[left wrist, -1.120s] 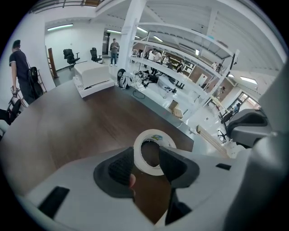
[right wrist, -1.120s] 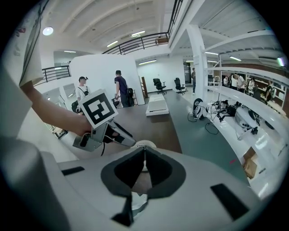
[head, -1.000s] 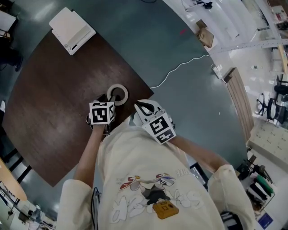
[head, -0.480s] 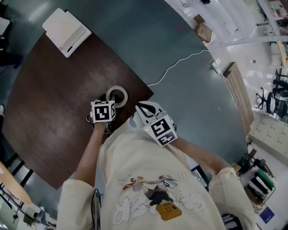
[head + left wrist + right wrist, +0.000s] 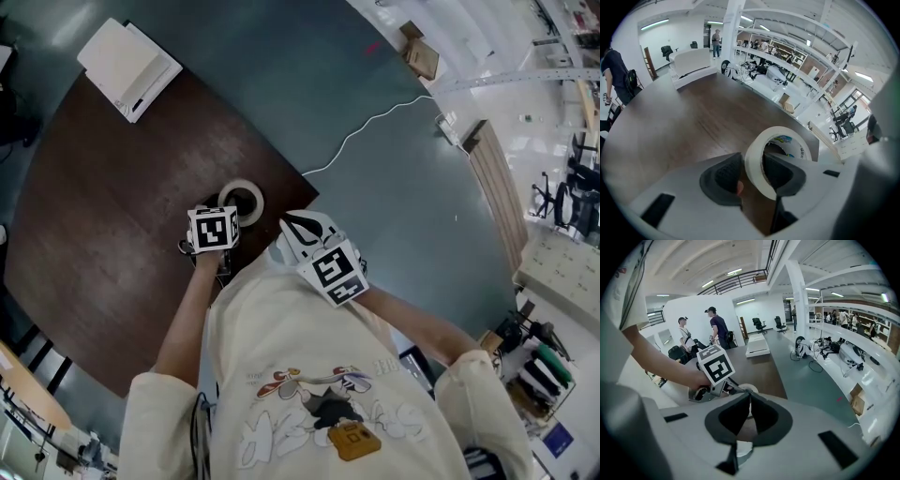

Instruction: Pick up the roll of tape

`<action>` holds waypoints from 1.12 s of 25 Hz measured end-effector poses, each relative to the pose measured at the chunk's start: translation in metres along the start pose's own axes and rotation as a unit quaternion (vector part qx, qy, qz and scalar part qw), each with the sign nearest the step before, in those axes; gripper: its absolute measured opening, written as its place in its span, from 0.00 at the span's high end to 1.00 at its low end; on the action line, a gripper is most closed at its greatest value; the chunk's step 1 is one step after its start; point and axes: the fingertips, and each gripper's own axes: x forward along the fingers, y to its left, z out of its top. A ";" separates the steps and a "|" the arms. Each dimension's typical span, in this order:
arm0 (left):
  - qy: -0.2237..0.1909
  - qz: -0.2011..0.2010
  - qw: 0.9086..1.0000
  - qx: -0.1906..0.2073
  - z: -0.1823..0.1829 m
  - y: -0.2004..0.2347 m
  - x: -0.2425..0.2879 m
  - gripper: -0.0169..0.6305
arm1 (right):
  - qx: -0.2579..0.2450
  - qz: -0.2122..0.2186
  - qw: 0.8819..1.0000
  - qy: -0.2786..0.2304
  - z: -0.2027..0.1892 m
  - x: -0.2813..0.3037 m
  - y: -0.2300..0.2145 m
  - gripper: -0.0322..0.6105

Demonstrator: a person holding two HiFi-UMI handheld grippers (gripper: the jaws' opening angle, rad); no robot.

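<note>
The roll of tape [image 5: 242, 200], off-white with a printed core, lies flat on the dark wooden table [image 5: 112, 206] near its right edge. My left gripper [image 5: 228, 206] points steeply down onto it. In the left gripper view the roll's wall [image 5: 757, 161] stands between the jaws, one finger [image 5: 780, 171] inside the hole and the other [image 5: 723, 176] outside. The jaws have just been closing, but a sliver of table still shows beside the outer pad. My right gripper [image 5: 292, 225] hovers shut and empty just right of the roll, with its tips meeting [image 5: 749, 398].
A white box [image 5: 127, 56] sits at the table's far corner. A white cable [image 5: 375, 127] runs over the grey floor past the table's right edge. The wearer's body and arms fill the near side. Two people [image 5: 717, 329] stand far off.
The left gripper has sunk a little closer onto the roll. The right gripper stays where it was. The roll has not moved.
</note>
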 end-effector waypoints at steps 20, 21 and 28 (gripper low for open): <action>-0.003 0.041 0.999 -0.015 0.002 0.000 0.019 0.83 | -0.001 -0.005 1.000 -0.006 -0.007 -0.003 -0.009 0.94; -0.005 0.044 0.999 -0.014 0.000 0.001 0.016 0.83 | -0.002 -0.005 1.000 -0.007 -0.007 -0.006 -0.007 0.94; -0.048 0.052 0.997 0.006 0.004 -0.009 -0.014 0.83 | 0.005 -0.019 1.000 -0.019 -0.014 -0.025 -0.017 0.94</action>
